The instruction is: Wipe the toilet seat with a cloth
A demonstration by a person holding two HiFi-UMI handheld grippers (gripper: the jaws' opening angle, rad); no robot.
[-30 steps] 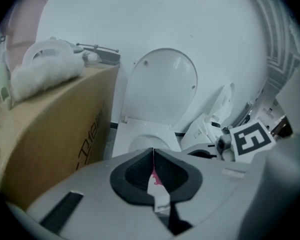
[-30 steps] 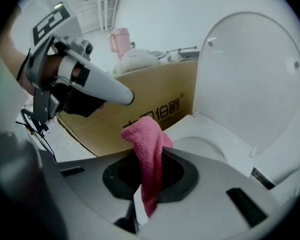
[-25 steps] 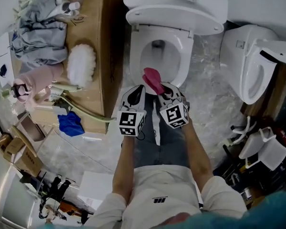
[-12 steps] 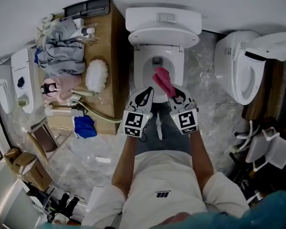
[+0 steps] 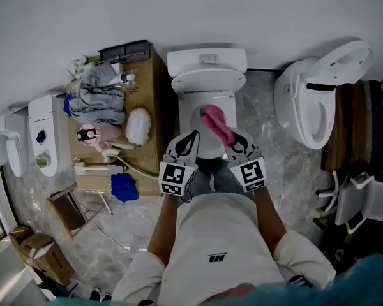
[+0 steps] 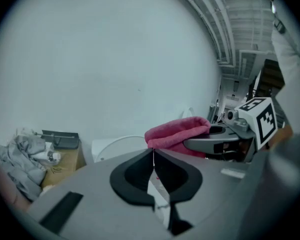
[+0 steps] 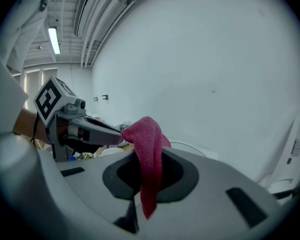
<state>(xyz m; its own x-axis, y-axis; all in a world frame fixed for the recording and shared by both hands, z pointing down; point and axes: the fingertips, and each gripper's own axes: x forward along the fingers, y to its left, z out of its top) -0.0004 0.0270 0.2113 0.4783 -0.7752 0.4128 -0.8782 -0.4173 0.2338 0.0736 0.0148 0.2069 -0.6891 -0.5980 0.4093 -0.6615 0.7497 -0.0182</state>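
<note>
A white toilet (image 5: pixel 206 75) stands against the wall with its lid up, its seat (image 5: pixel 193 110) partly hidden behind my grippers. My right gripper (image 5: pixel 232 136) is shut on a pink cloth (image 5: pixel 217 122), which sticks out over the bowl. In the right gripper view the pink cloth (image 7: pixel 149 154) hangs down between the jaws. My left gripper (image 5: pixel 189 135) is shut with nothing in it, just left of the right one. In the left gripper view my left gripper (image 6: pixel 153 152) has its jaw tips meeting, with the pink cloth (image 6: pixel 177 132) beyond them. Both grippers are held up above the seat.
A wooden cabinet (image 5: pixel 154 101) stands left of the toilet, with grey clothes (image 5: pixel 99 94) and a white fluffy brush (image 5: pixel 139 126) on it. A blue rag (image 5: pixel 123 187) lies lower left. A second toilet (image 5: pixel 309 101) stands at the right. Cardboard boxes (image 5: pixel 35 254) sit bottom left.
The head view has pulled back and up, so the toilet looks smaller and more wall shows. Both grippers stay side by side, raised, the cloth still in the right one.
</note>
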